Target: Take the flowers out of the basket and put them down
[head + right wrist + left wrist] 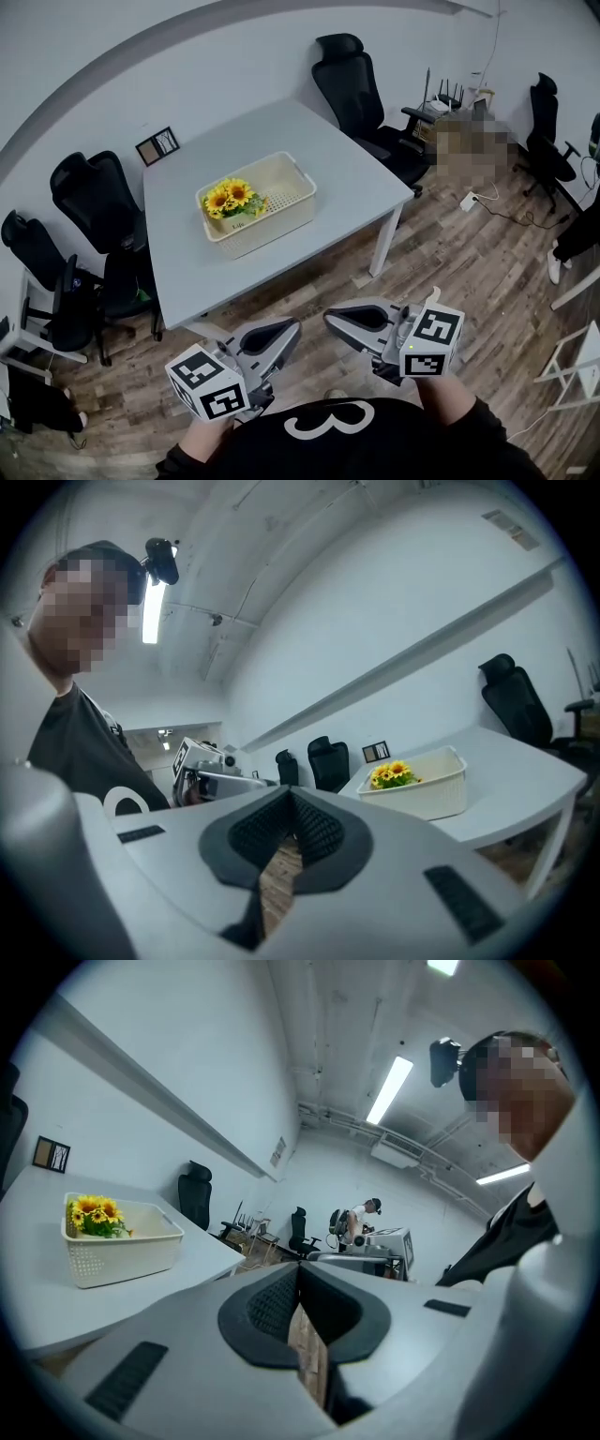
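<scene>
Left tongs and right tongs are both closed on nothing. Their tips are side by side above the wood-plank floor, well short of the basket. Each is a smooth grey moulded shell carrying a cube with black-and-white square markers. Only the gripper views show the inner faces: black ribbed pads that meet at the tip, with a sliver of floor showing between them lower down.

The basket is cream plastic, rectangular with rounded corners and perforated walls, and it stands on the matte pale-grey tabletop. Sunflowers, with yellow petals round dark centres and green leaves, sit in the basket's left end as the head view shows it. The basket wall hides their stems in every view.

Beyond the basket a small dark frame sits at the tabletop's edge, its contents too small to read. Black office chairs stand to the left of and beyond the basket.
</scene>
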Motion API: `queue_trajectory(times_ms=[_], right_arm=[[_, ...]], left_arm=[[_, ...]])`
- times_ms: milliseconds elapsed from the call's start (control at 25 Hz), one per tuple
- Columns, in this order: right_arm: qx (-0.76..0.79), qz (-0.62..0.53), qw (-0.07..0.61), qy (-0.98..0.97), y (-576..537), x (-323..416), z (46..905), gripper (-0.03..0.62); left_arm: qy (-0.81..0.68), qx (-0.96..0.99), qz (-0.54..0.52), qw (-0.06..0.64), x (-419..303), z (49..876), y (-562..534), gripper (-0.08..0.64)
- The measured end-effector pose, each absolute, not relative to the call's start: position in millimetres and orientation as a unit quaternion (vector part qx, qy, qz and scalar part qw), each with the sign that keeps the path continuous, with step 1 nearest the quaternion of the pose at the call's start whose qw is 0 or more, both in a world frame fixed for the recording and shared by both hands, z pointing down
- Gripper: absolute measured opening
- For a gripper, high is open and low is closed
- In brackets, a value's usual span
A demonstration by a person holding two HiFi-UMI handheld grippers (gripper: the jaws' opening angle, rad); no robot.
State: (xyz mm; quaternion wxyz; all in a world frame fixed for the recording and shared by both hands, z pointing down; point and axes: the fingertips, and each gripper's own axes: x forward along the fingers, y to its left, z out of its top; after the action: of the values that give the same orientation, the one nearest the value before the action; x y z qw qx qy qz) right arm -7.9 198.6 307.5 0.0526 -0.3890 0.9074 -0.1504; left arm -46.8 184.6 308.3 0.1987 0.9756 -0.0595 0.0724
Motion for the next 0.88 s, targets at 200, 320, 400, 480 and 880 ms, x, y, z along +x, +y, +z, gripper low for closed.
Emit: queue_trajectory(times_ms=[200, 320, 400, 480, 880], right_arm=[[-0.380, -0.142, 0.043, 0.913, 187, 7, 301, 0.009], [-0.370, -0.132, 0.036, 0.919, 185, 7, 300, 0.009], [-0.364, -0.126, 0.031, 0.922, 183, 6, 301, 0.009], [-0.359, -0.123, 0.027, 0.925, 177, 5, 304, 0.009], [-0.349, -0.132, 0.009, 0.928, 121, 5, 313, 0.009]], left_arm=[[-0.066, 0.976, 0.067, 0.198, -33, 301, 175, 0.012], [-0.072, 0.974, 0.067, 0.202, -31, 301, 169, 0.012], [-0.076, 0.974, 0.068, 0.204, -31, 303, 164, 0.012], [-0.081, 0.973, 0.070, 0.207, -31, 305, 159, 0.012], [-0.096, 0.965, 0.065, 0.234, -33, 322, 101, 0.012]])
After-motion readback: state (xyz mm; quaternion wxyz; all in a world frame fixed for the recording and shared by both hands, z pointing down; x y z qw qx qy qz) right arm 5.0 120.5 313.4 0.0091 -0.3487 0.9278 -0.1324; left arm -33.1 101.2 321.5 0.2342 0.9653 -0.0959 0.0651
